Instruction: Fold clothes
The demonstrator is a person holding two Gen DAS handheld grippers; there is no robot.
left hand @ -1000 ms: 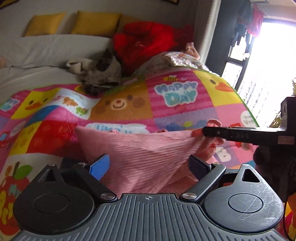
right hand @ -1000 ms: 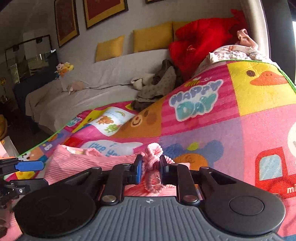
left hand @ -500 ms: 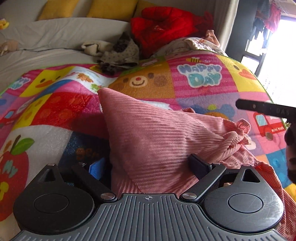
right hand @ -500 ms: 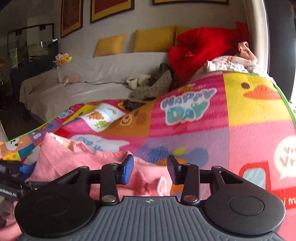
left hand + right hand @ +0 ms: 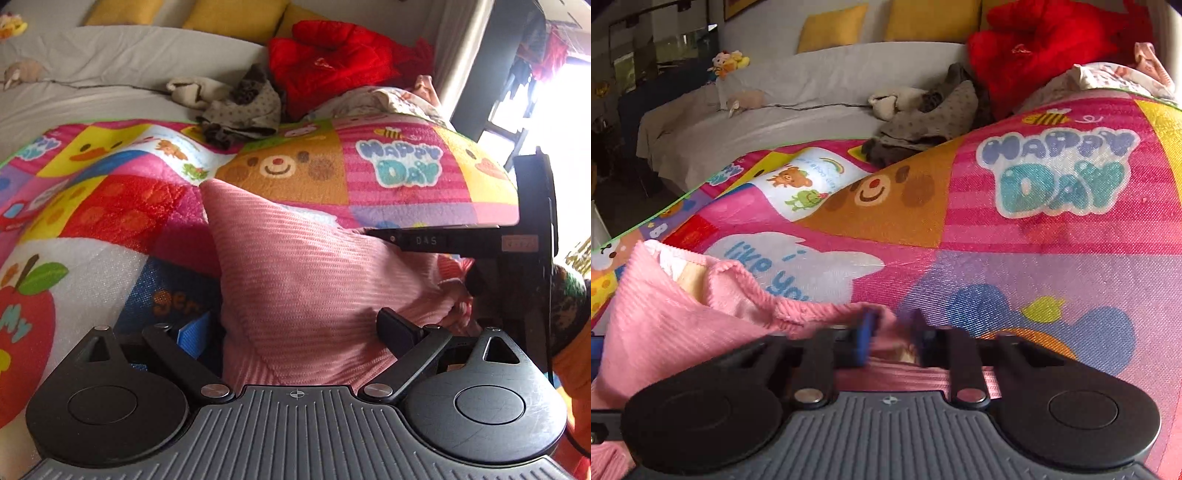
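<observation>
Bright patchwork play mat (image 5: pixel 1052 258) covered the bed, and the pink ribbed garment (image 5: pixel 314 288) lay bunched on its near edge. My left claw (image 5: pixel 295 330) stood wide with the cloth between its fingers. My right claw (image 5: pixel 892 338), spread apart half a second before, was closing on the garment's hem.
</observation>
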